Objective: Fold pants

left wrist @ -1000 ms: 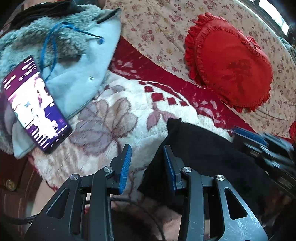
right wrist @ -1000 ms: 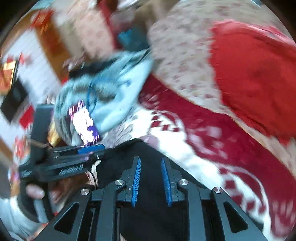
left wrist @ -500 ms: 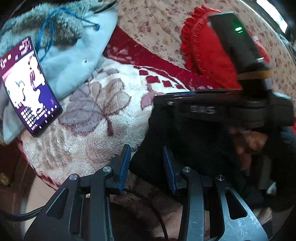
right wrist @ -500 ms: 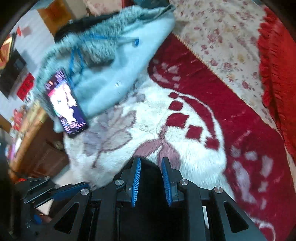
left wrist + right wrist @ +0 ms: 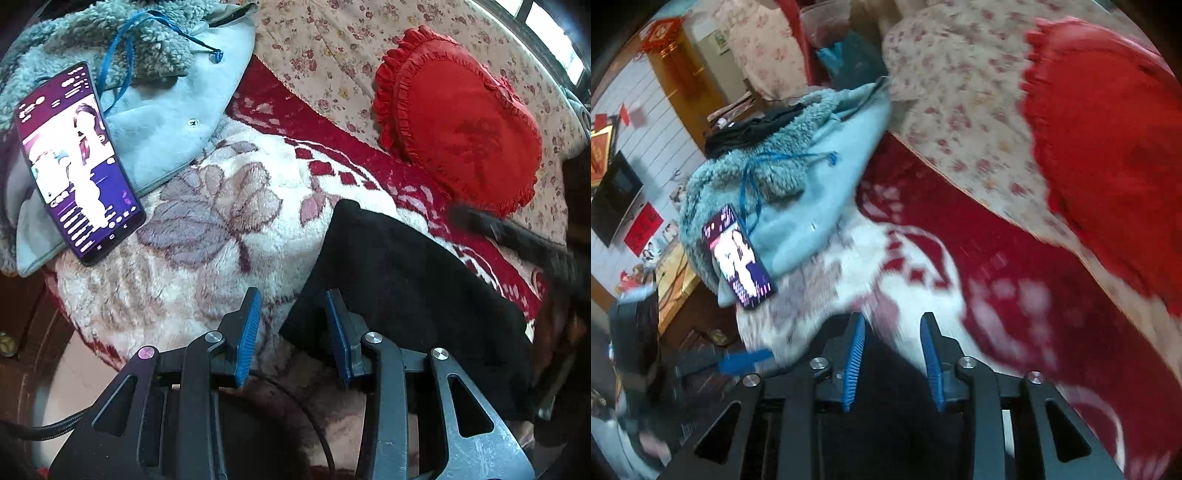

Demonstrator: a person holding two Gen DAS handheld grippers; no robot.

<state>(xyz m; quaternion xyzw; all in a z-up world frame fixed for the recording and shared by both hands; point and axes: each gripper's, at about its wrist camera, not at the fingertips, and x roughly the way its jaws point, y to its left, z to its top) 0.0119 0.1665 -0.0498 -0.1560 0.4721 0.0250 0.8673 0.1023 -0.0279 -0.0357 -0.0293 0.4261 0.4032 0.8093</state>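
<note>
Under right gripper (image 5: 893, 339), jaws just opening: black pants (image 5: 406, 280).

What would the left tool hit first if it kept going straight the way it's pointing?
Most likely the fluffy white-and-red blanket right ahead of the left tool, beside the left edge of the black pants. Its open jaws straddle that edge, so the right finger may meet the pants first; depth is unclear.

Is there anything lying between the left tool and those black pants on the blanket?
Nothing visible. The left tool stands open right at the folded black pants' near corner, over bare fleece floral blanket. The lit smartphone lies well aside.
</note>
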